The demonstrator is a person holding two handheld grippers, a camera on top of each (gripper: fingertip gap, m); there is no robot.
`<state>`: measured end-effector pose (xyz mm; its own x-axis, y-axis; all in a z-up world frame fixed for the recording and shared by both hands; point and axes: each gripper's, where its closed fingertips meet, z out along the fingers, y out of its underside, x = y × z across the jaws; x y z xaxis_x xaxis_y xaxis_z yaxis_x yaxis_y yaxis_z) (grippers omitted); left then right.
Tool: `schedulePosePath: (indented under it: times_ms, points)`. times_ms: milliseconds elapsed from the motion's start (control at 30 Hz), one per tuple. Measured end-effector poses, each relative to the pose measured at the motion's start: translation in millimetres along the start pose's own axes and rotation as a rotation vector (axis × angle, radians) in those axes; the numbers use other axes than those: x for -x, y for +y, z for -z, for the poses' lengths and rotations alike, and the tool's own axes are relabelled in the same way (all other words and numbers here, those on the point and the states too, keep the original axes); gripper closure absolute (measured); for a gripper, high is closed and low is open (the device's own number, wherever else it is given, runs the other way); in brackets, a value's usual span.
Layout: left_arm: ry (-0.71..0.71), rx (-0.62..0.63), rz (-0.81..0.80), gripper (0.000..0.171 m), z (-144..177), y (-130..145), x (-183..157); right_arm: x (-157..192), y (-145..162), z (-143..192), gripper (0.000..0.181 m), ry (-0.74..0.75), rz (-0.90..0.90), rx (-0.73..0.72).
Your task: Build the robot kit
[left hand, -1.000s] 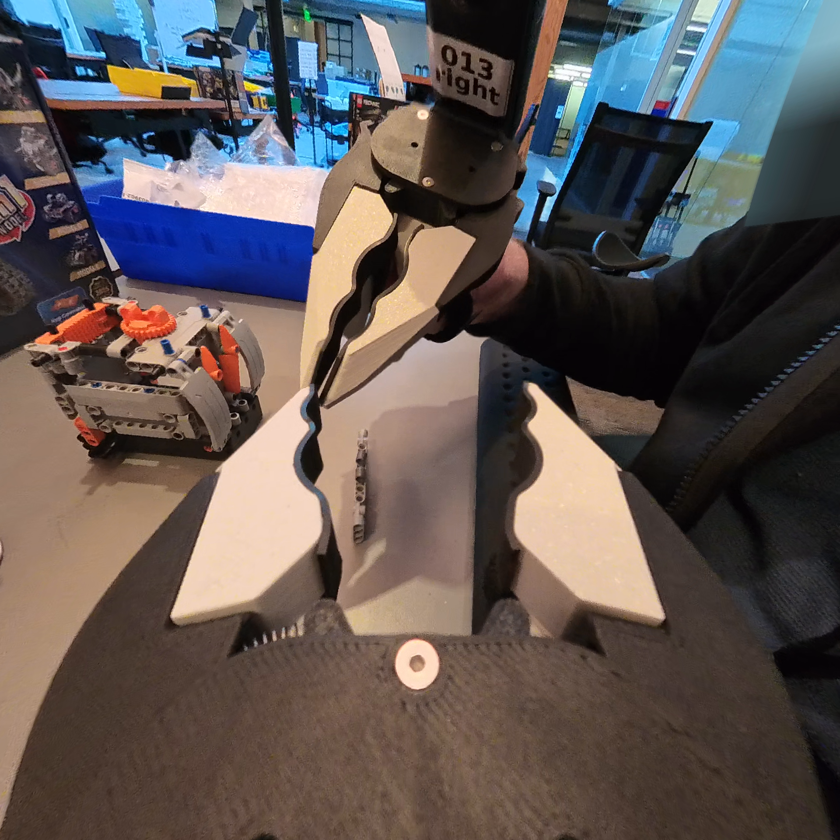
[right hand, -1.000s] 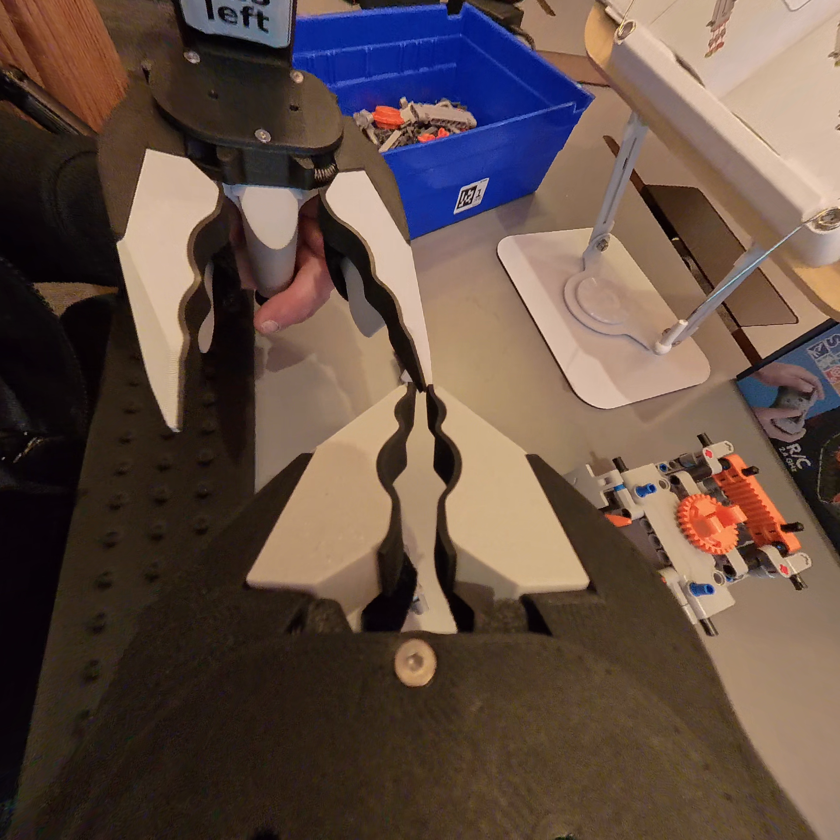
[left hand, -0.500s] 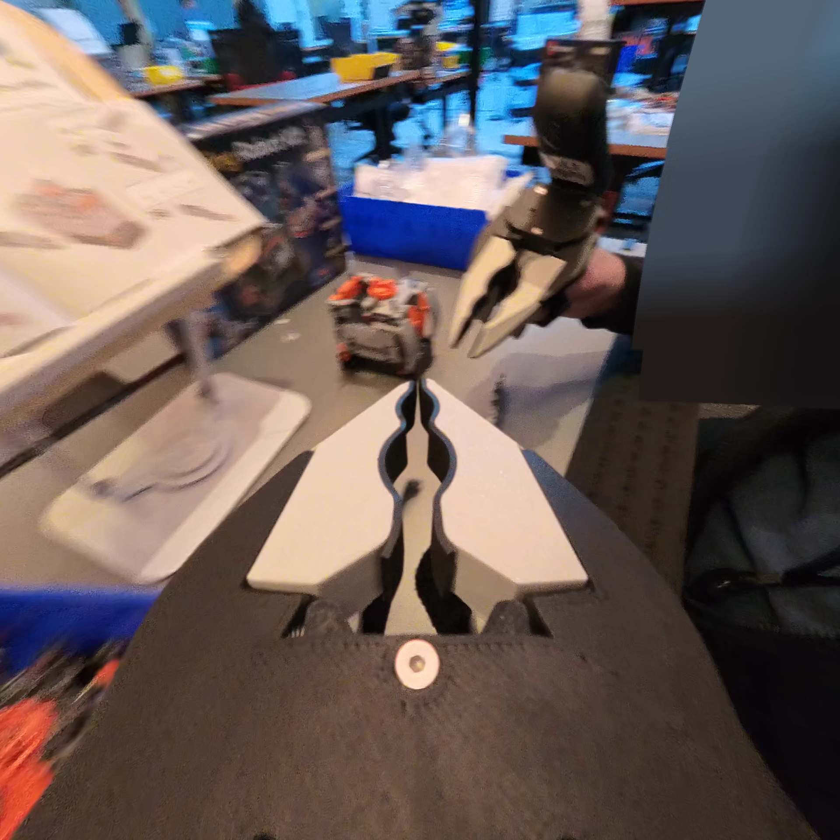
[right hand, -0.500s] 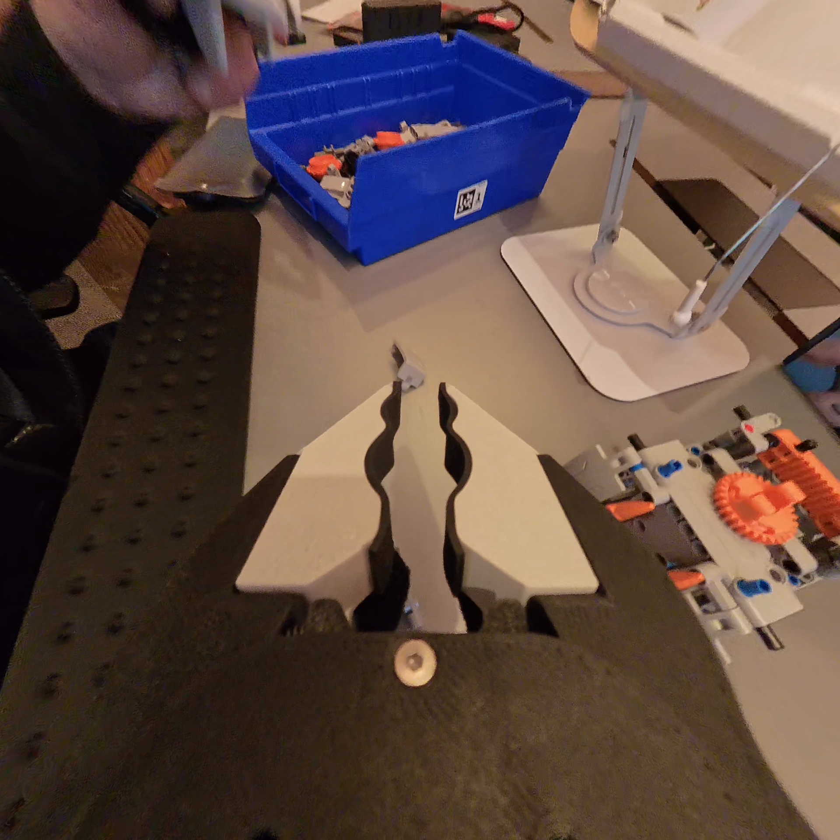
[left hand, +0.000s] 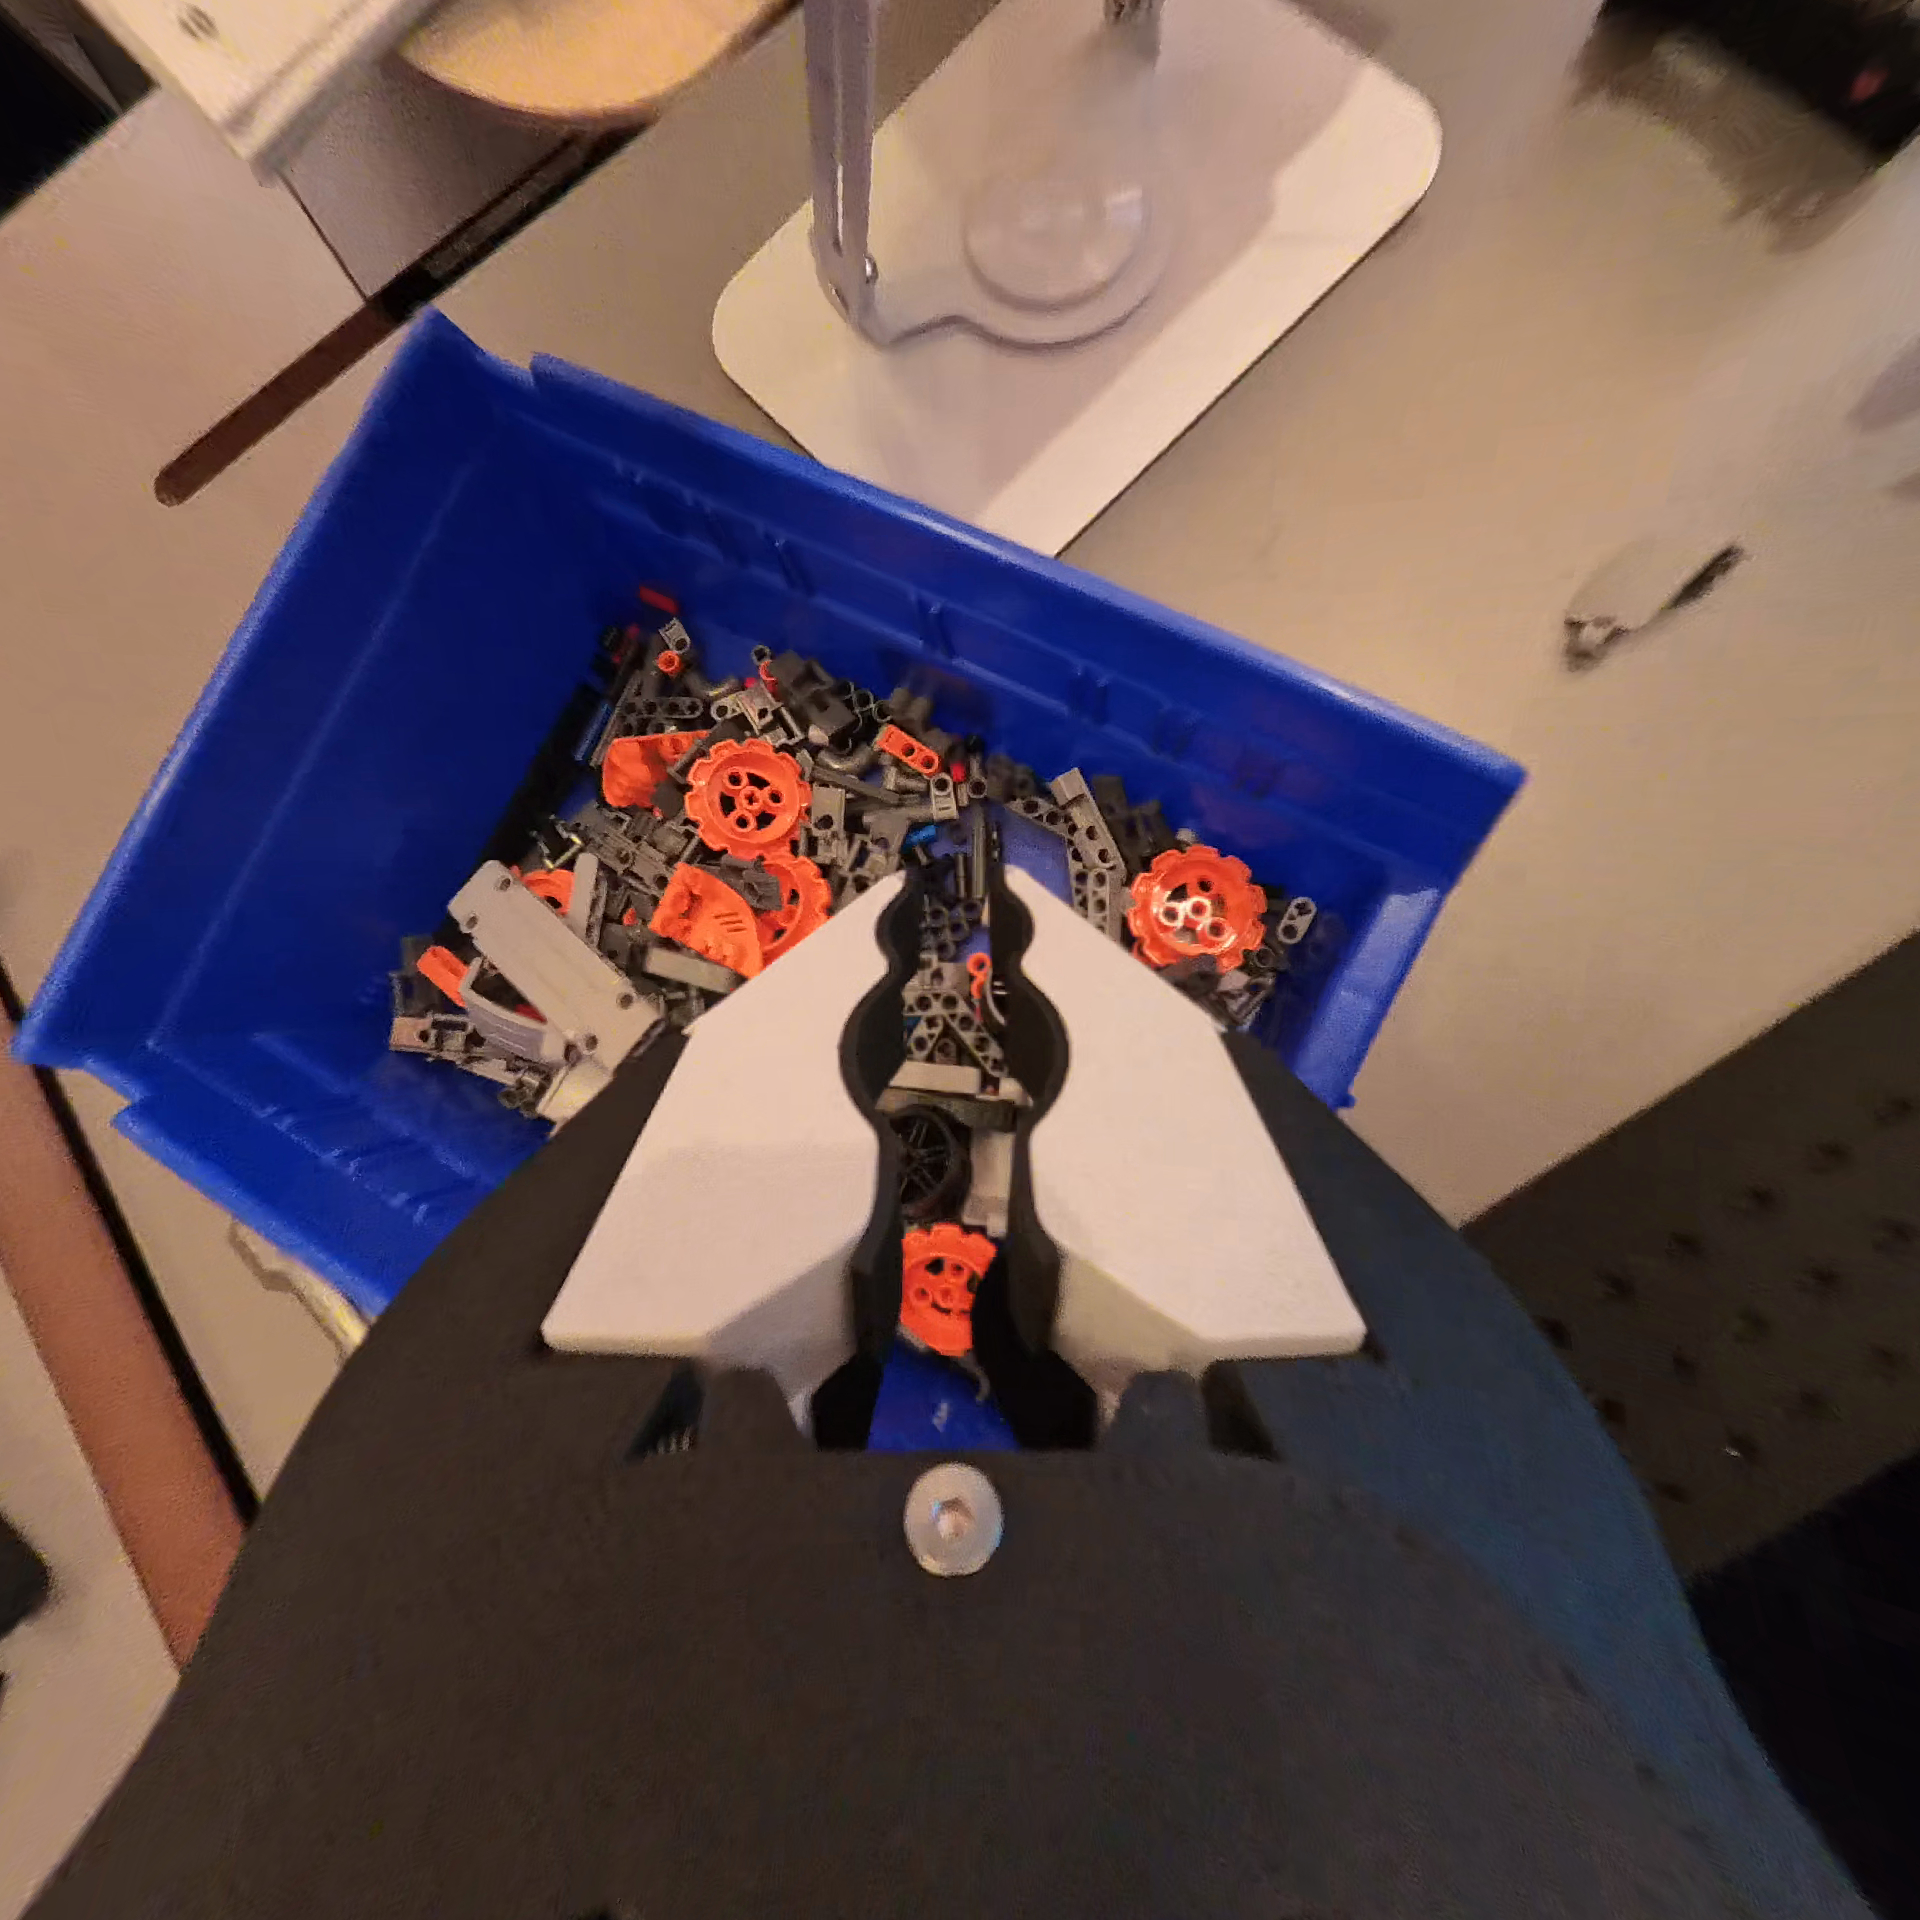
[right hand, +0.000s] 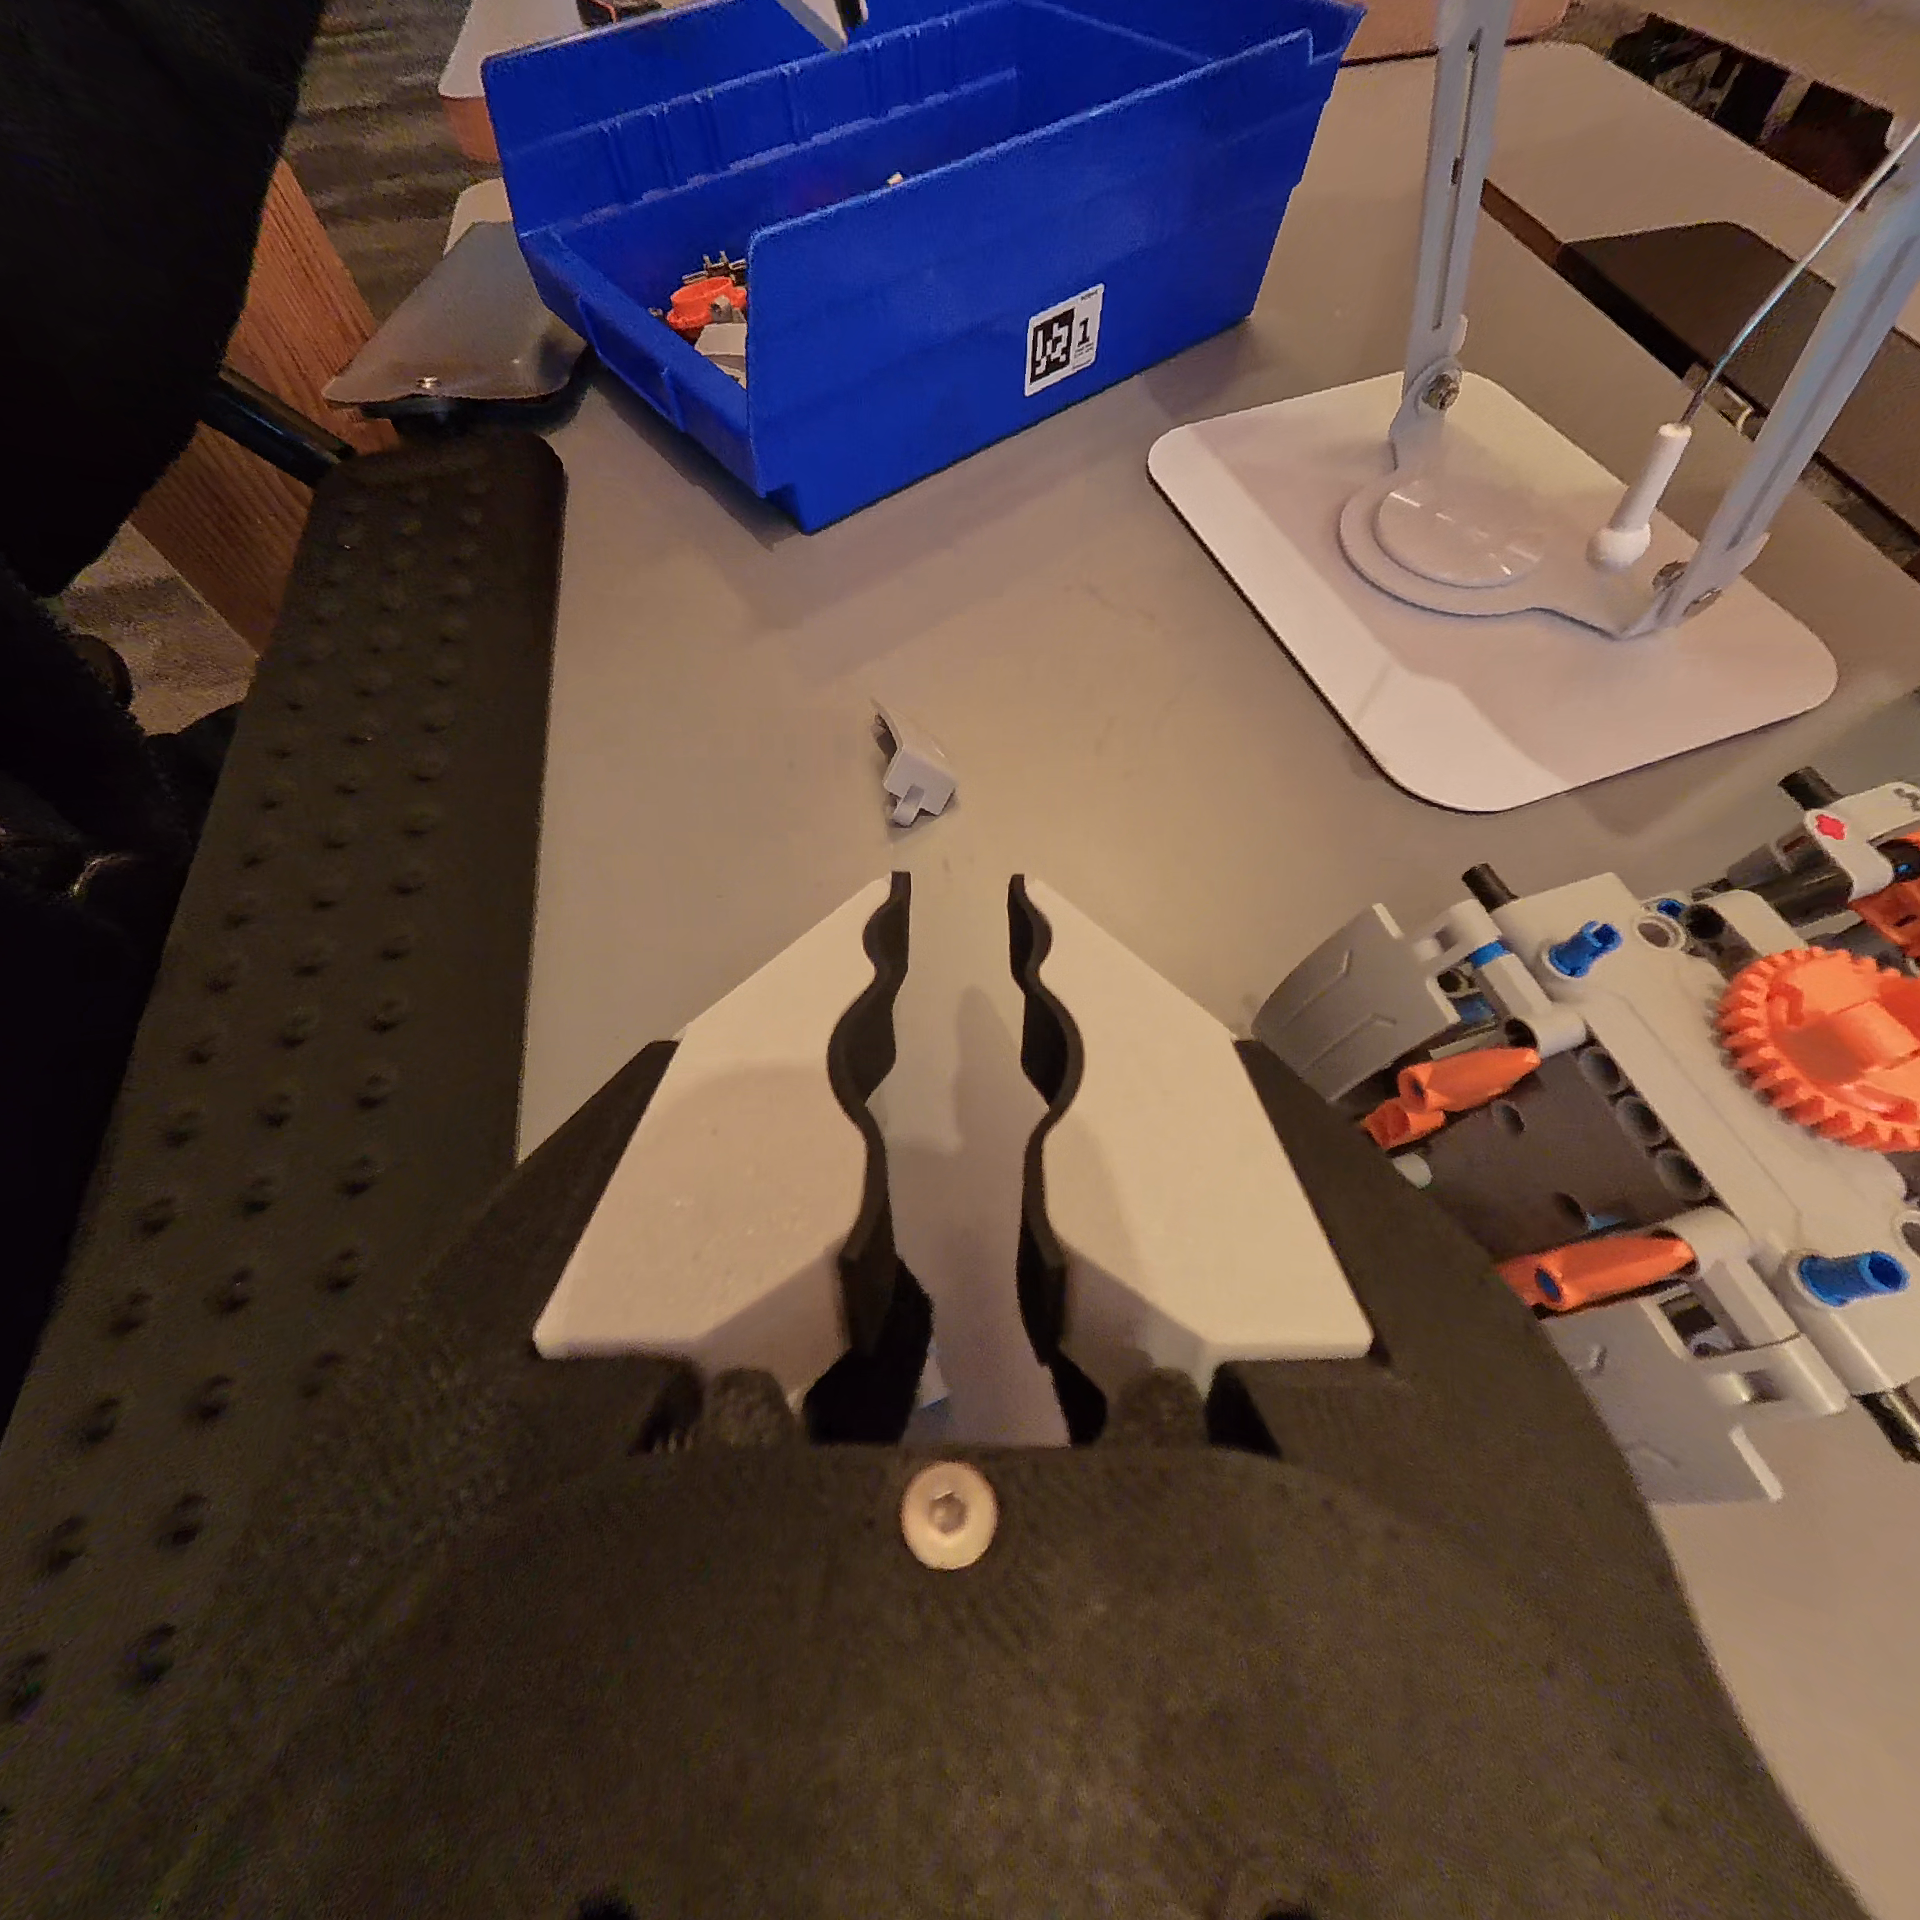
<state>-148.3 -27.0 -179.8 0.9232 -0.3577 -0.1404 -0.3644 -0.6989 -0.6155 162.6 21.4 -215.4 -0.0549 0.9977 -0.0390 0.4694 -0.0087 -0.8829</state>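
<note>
My left gripper (left hand: pixel 952 878) hangs over a blue bin (left hand: pixel 312 727) and points down at a pile of grey, black and orange building parts (left hand: pixel 748 831). Its jaws stand a narrow gap apart with nothing between them. My right gripper (right hand: pixel 958 881) is low over the grey table, jaws a narrow gap apart and empty. A small grey part (right hand: pixel 912 769) lies on the table just ahead of its tips, not touching them. A partly built grey and orange model (right hand: pixel 1662 1143) stands close on the right of the right gripper.
The blue bin (right hand: pixel 935 260) stands at the back of the table. A white stand base (right hand: pixel 1486 582) is at the right, and shows beyond the bin in the left wrist view (left hand: pixel 1091 260). A black dotted mat (right hand: pixel 312 935) runs along the left edge. My hands' fingertips stand some 30 centimeters from each other.
My left gripper closed from wide open and swung away from the right gripper to above the blue bin. My right gripper opened a little; the small grey part now lies on the table ahead of it.
</note>
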Motion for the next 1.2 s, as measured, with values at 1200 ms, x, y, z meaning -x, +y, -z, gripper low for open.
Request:
schedulePosePath:
  times_ms: [1200]
  points:
    - [0.085, 0.364, 0.039, 0.150, -63.1, 33.1, 34.8, -12.9, 23.1, -5.5, 0.165, -0.007, -0.048, 0.052]
